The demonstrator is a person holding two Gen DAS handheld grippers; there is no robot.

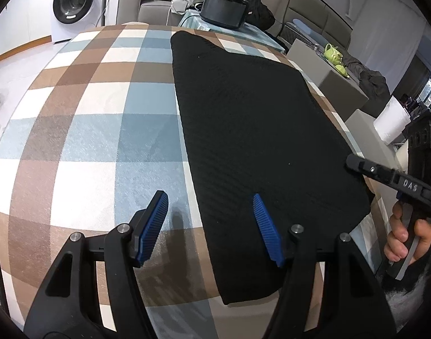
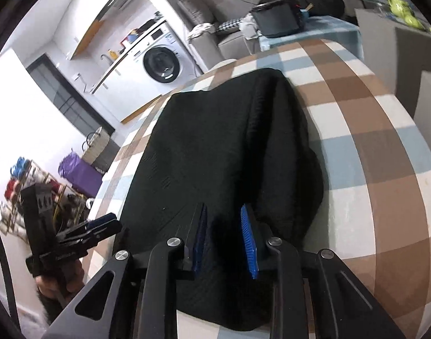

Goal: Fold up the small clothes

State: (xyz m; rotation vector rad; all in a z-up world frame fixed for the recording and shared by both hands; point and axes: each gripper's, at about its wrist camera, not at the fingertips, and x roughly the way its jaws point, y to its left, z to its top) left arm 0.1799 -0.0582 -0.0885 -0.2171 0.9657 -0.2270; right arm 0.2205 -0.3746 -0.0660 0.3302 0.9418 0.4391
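Observation:
A black ribbed garment (image 1: 252, 130) lies flat on the checked tablecloth (image 1: 96, 130). In the right wrist view the garment (image 2: 221, 147) has its right side folded over, with a raised fold along that edge. My left gripper (image 1: 211, 206) is open above the garment's near left edge and holds nothing. My right gripper (image 2: 223, 226) is partly open just above the garment's near end, with nothing visibly held. Each gripper shows in the other's view: the right one at the right edge (image 1: 384, 175), the left one at lower left (image 2: 102, 226).
A black box (image 1: 223, 8) stands on a blue-clothed table beyond the far edge. A washing machine (image 1: 74, 2) is at back left, a sofa with dark clothes behind. Green teapot (image 1: 332, 53) and a paper roll (image 1: 391, 121) sit to the right.

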